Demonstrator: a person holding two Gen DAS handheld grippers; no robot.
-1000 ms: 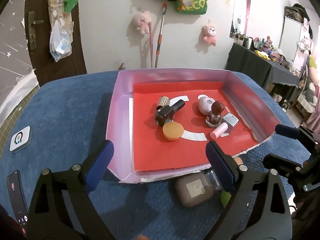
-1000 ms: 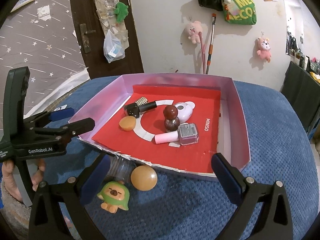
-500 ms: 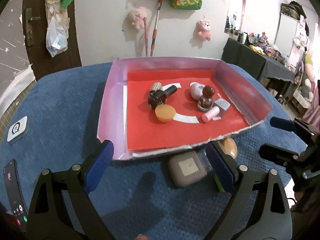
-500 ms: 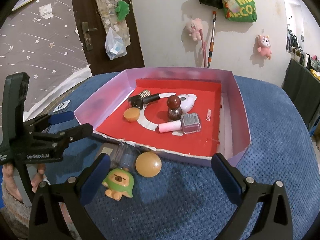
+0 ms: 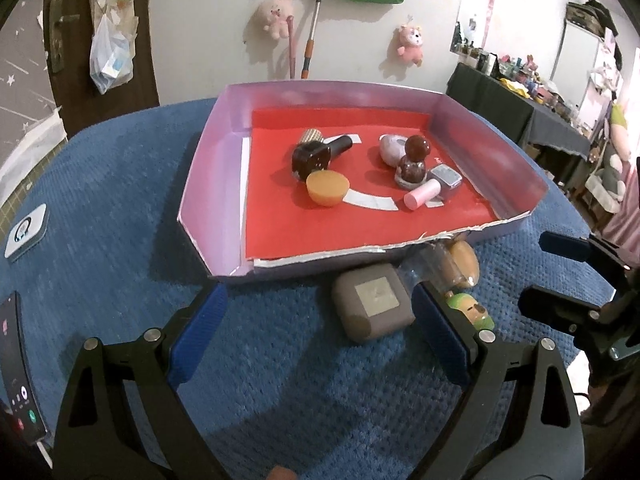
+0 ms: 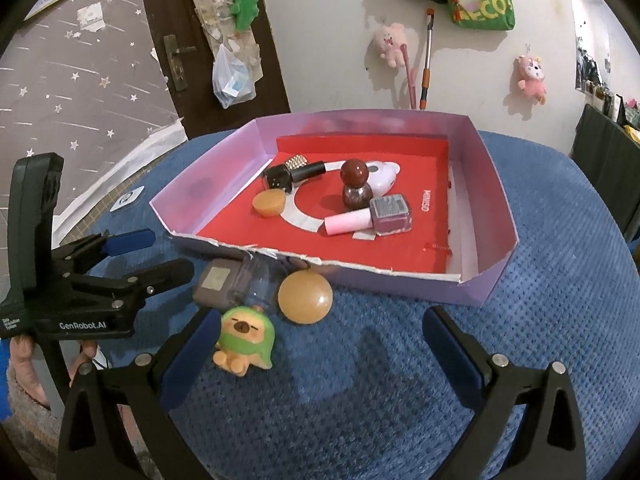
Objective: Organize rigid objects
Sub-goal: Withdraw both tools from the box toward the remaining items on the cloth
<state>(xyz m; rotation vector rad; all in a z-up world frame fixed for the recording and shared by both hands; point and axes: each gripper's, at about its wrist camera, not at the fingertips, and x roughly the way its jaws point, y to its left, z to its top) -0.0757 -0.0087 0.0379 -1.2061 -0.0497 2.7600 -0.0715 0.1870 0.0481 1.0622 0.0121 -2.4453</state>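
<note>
A lilac tray [image 5: 208, 148] [image 6: 500, 196] with a red floor holds several small bottles and caps, among them a brown round-capped bottle [image 5: 414, 158] [image 6: 356, 188] and an orange cap [image 5: 326, 188] [image 6: 269, 203]. In front of its torn near edge lie a taupe case [image 5: 372, 306] [image 6: 216, 282], a clear bottle [image 6: 262, 280], an amber ball [image 6: 306, 296] [image 5: 464, 262] and a green-hooded figurine [image 6: 244, 338] [image 5: 472, 312]. My left gripper [image 5: 316, 340] is open, with the case just inside its right finger. My right gripper [image 6: 320, 352] is open, and the figurine sits by its left finger.
The tray rests on a blue textured cover [image 5: 100, 220] [image 6: 560, 280]. A white gadget [image 5: 25, 232] and a phone [image 5: 16, 372] lie at the left edge. A dark door [image 6: 208, 40] and a wall with plush toys stand behind. A cluttered dark table [image 5: 516, 108] is at right.
Both grippers have drawn back from the tray and lowered, so the tray looks farther away. The case, ball and figurine are now fully in view in front of the tray. Both stay open.
</note>
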